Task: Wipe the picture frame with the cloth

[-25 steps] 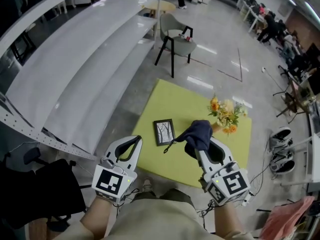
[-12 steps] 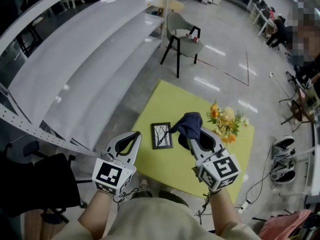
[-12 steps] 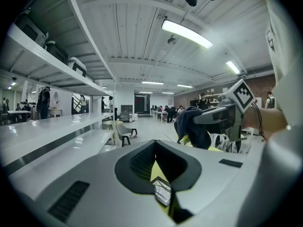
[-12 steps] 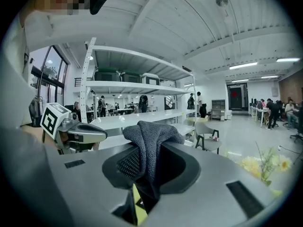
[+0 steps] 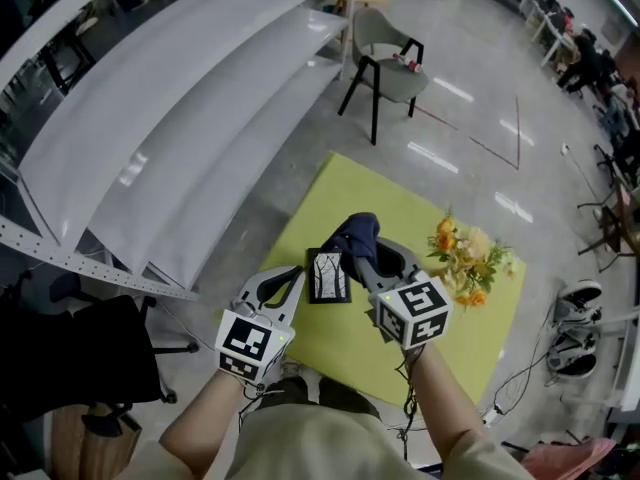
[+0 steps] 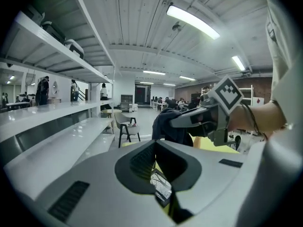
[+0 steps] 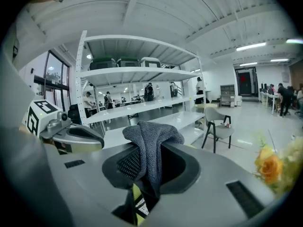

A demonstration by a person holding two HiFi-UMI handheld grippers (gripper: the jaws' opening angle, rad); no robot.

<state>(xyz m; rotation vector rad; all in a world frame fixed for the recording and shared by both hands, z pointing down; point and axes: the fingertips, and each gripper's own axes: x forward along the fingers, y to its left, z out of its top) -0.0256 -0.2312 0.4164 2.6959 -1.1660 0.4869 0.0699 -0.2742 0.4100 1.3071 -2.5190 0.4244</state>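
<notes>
Cloth [image 5: 352, 236] carried over to the picture frame [image 5: 326, 277]; wipe about to start.

Head view: R gripper [image 5: 362, 258], clenched on the dark cloth, had swung left in the last sec, from well right of the frame to over its top-right corner; contact w/ the frame couldn't be told. L gripper [image 5: 292, 276], jaws together & empty, had closed in to just left of the frame, which lay flat on a yellow-green mat [image 5: 470, 338]. Left gripper view: jaws met, nothing betw. them; frame [image 6: 161, 186] showed below, cloth [image 6: 170, 126] beyond it. Right gripper view: cloth [image 7: 151, 145] bunched betw. jaws, hanging down toward the frame. Judgement: approach about done, wiping not yet begun.
</notes>
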